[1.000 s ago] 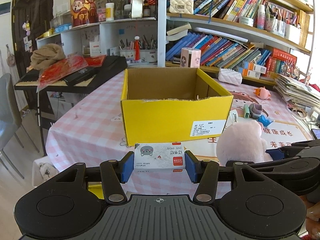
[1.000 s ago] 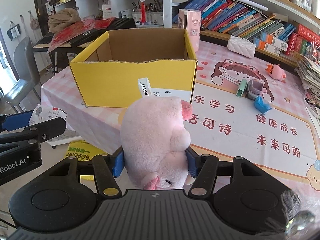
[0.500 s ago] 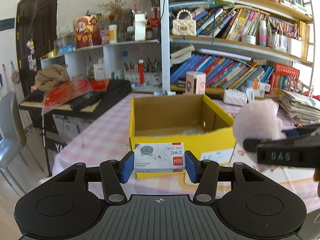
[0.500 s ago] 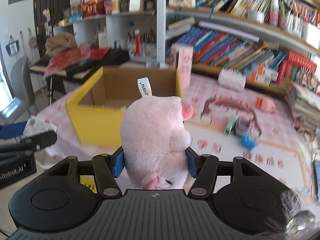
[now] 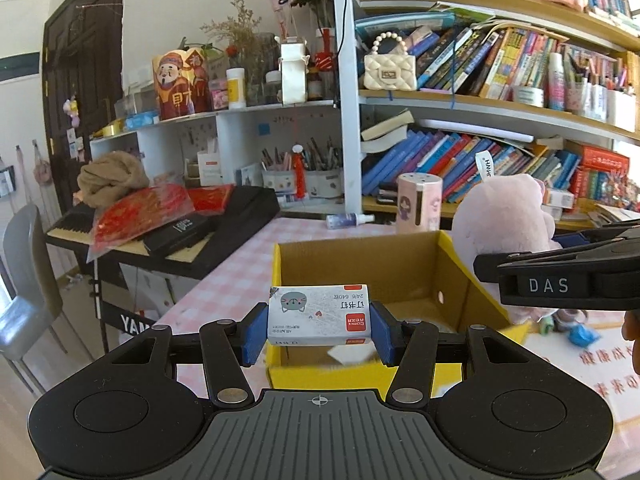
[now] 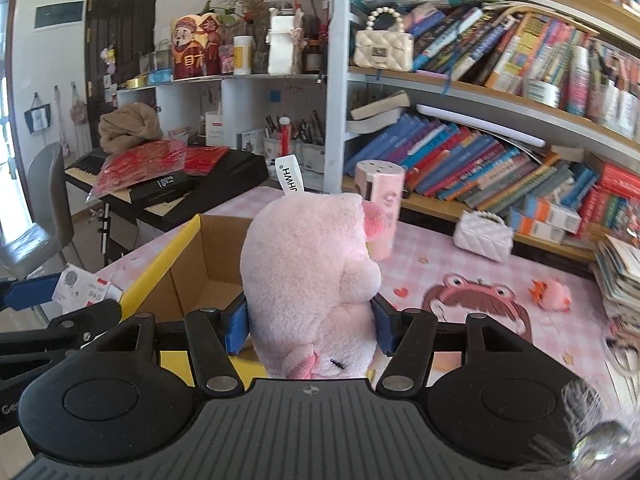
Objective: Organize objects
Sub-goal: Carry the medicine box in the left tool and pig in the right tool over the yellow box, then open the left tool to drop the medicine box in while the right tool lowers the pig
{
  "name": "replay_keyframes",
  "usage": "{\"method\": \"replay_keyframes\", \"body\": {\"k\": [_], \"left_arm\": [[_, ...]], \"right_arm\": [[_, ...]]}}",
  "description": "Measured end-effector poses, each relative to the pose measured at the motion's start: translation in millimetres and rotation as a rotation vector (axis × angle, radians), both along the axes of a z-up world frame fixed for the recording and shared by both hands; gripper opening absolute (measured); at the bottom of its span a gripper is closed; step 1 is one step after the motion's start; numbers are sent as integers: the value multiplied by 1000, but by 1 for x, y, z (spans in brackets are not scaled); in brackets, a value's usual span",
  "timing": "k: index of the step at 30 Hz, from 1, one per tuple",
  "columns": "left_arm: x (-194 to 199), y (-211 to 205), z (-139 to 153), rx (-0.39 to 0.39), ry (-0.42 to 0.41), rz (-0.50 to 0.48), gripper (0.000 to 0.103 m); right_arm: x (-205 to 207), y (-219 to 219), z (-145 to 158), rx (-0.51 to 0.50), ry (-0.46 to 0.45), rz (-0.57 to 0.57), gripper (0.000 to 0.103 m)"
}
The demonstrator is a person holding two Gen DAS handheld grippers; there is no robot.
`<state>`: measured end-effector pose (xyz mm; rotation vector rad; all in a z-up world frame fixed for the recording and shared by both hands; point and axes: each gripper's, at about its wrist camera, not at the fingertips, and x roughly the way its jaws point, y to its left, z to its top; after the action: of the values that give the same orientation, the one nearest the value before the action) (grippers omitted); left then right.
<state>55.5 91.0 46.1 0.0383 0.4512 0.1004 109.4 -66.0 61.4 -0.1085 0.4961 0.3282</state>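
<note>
Hanging above the near wall of the yellow box [image 5: 472, 280], a small staple box [image 5: 319, 314] is pinched between the blue pads of the left gripper [image 5: 319, 330]. Over the yellow box's right side, the pink plush pig [image 6: 312, 280] is squeezed between the pads of the right gripper [image 6: 310, 326]. Beyond the yellow box stand a pink cylinder [image 5: 420, 204] and the bookshelf [image 5: 500, 108].

The plush [image 6: 316, 276] is pink, fuzzy cloth with a smooth white tag [image 6: 290, 176]. The box [image 5: 404, 280] is matt corrugated cardboard, yellow outside, raw brown inside. The staple pack [image 5: 319, 314] is glossy printed card. The gripper pads [image 5: 255, 334] look like ribbed blue plastic or rubber.
</note>
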Motion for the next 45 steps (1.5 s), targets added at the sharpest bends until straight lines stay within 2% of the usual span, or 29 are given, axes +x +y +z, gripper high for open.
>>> {"method": "replay_keyframes", "body": {"k": [8, 16, 34, 38, 41, 45], "left_arm": [[45, -7, -11, 22, 54, 17, 52], [76, -13, -27, 49, 129, 22, 52], [111, -24, -58, 60, 279, 24, 52], [115, -24, -63, 41, 315, 20, 52], [118, -24, -66, 35, 337, 23, 53], [120, -24, -69, 21, 353, 32, 53]], "right_arm": [[59, 6, -9, -19, 25, 44, 57], [97, 16, -27, -43, 71, 97, 57], [133, 35, -70, -161, 176, 232, 57], [140, 42, -76, -195, 197, 279, 57], [146, 43, -79, -191, 246, 294, 57], [147, 47, -81, -216, 251, 328, 58]]}}
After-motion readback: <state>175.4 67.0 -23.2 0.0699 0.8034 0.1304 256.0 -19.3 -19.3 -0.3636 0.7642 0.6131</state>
